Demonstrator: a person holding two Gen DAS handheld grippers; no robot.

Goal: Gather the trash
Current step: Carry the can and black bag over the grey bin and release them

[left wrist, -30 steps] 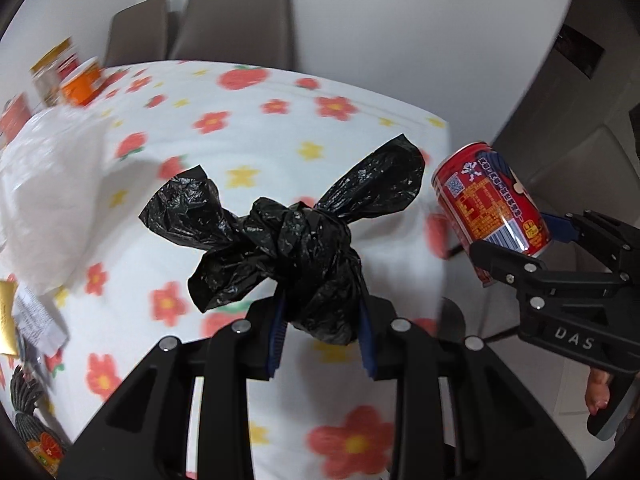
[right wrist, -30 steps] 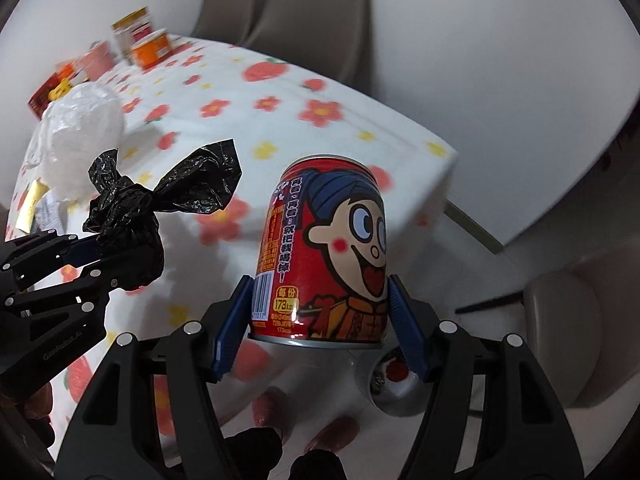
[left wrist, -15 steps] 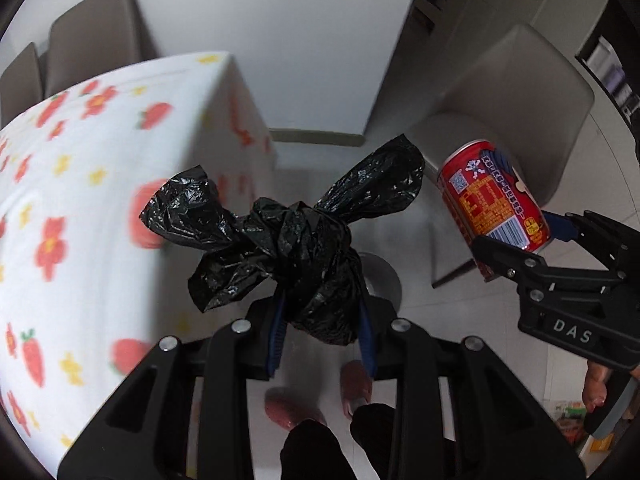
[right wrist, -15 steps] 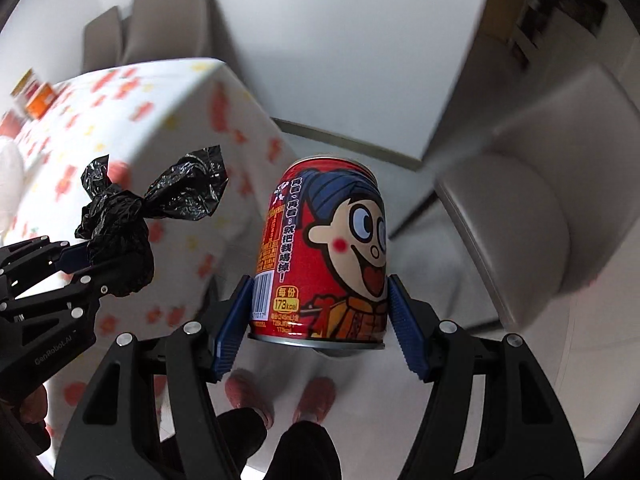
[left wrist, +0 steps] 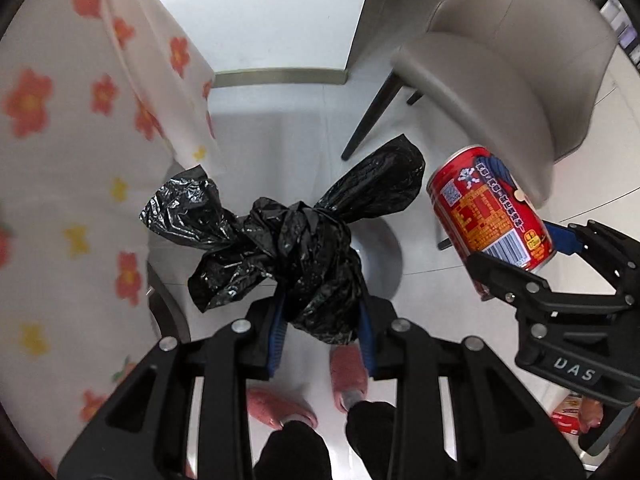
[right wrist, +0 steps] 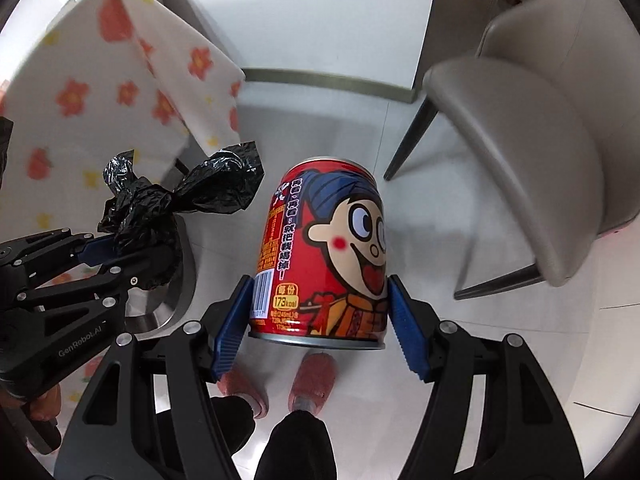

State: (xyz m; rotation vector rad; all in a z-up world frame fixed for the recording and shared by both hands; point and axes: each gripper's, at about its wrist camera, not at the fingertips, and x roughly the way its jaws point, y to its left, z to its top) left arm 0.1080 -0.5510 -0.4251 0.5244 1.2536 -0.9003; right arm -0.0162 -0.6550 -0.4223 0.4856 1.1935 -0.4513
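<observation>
White floor (right wrist: 500, 340) below, left tongs (left wrist: 322, 336) gripping black bag (left wrist: 296, 248), right tongs (right wrist: 320, 324) gripping red can (right wrist: 324, 252)

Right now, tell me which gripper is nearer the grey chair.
Right. The right gripper, shut on the red can, is beside the grey chair; the left gripper, holding the black bag, is farther, by the tablecloth.

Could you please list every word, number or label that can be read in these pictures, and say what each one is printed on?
"DAS" – on the body of the right claw, seen from the left wrist.
"GenRobot.AI" – on the body of the left claw, seen from the right wrist.
"173kcal" – in a yellow box low on the red can.
Chinese lettering, the barcode digits and the fine print on the can: too small to read reliably.
The black bag bears no text.
</observation>
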